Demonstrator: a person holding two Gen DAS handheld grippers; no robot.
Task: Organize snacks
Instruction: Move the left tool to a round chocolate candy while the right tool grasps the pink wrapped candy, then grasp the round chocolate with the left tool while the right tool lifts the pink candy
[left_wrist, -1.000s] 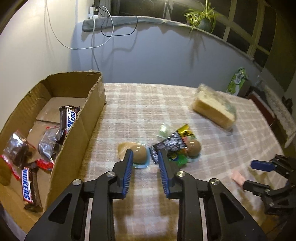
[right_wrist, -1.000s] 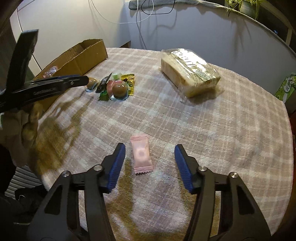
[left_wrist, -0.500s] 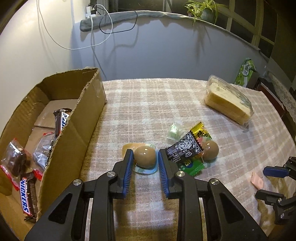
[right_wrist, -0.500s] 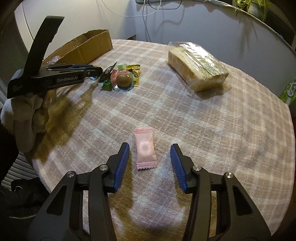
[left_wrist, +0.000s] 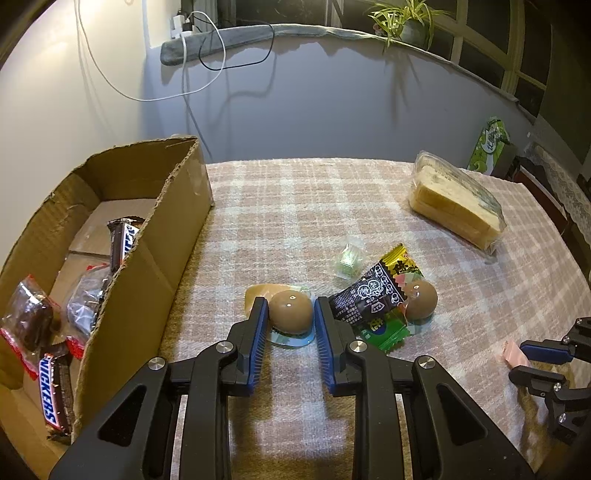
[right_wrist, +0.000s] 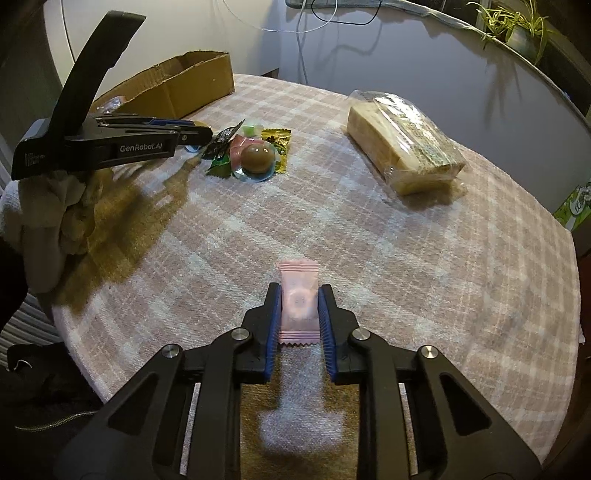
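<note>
My left gripper (left_wrist: 290, 314) straddles a brown egg-shaped snack (left_wrist: 290, 311) in a clear blue cup on the checked tablecloth; its pads are close to the egg's sides. A second brown egg snack (left_wrist: 419, 299) lies to the right among black (left_wrist: 364, 297), yellow (left_wrist: 400, 264) and green wrappers (left_wrist: 384, 328). My right gripper (right_wrist: 300, 306) is shut on a pink candy packet (right_wrist: 299, 302) lying on the cloth. The cardboard box (left_wrist: 144, 254) at left holds Snickers bars (left_wrist: 51, 395) and other wrapped snacks.
A bagged loaf of sliced bread (left_wrist: 456, 203) lies at the back right. A small clear green candy (left_wrist: 349, 256) sits behind the pile. A green carton (left_wrist: 489, 146) stands past the table edge. The right gripper shows at the left wrist view's right edge (left_wrist: 532, 358).
My left gripper moved forward around the brown egg snack. My right gripper closed from wide open onto the pink candy packet.
</note>
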